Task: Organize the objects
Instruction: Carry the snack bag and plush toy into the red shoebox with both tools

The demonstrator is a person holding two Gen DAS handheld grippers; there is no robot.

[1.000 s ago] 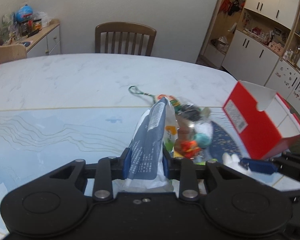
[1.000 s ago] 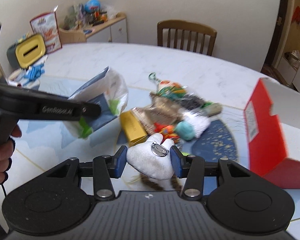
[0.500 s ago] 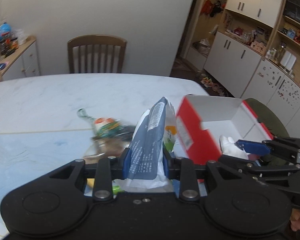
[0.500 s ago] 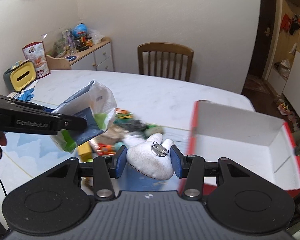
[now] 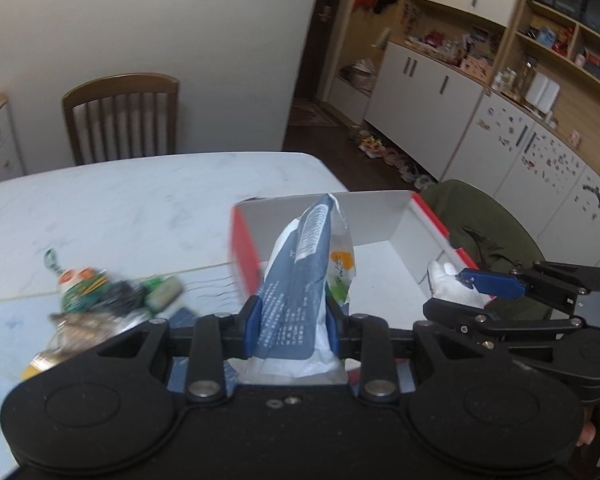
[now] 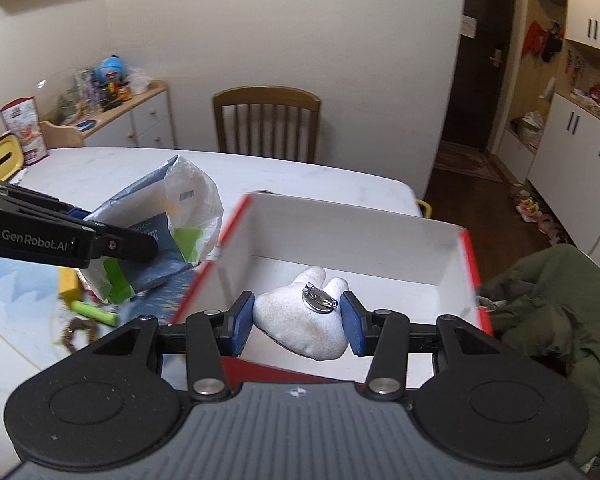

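Both claws have swung to the right since a second ago: the clutter pile that lay straight ahead now sits at the left of each view, and the red box fills the middle.

The left claw (image 5: 293,326) is clamped on a grey-blue and white plastic bag (image 5: 306,276), held upright at the near left corner of the red box (image 5: 428,216). In the right wrist view the bag (image 6: 168,232) hangs just outside the box's left wall, over the tabletop (image 6: 108,168), with its crumpled white top and green patches showing. The right claw (image 6: 298,322) is closed on a small white plush toy (image 6: 300,320) with a round metal pin clasp on its upper face. The toy is above the box's open top, near the front wall, not resting on the floor of the box.

The box (image 6: 340,236) is red outside and white inside, and its inside looks bare. Its far and right walls stand clear, so there is open room beyond the toy. Its right wall lies close to the tabletop edge, where a dark green jacket (image 6: 540,304) is draped over a seat. To the left of the box, the pile (image 5: 100,296) of small items lies blurred on the tabletop. Far across the tabletop, the marble surface is open up to a wooden chair (image 6: 266,124).
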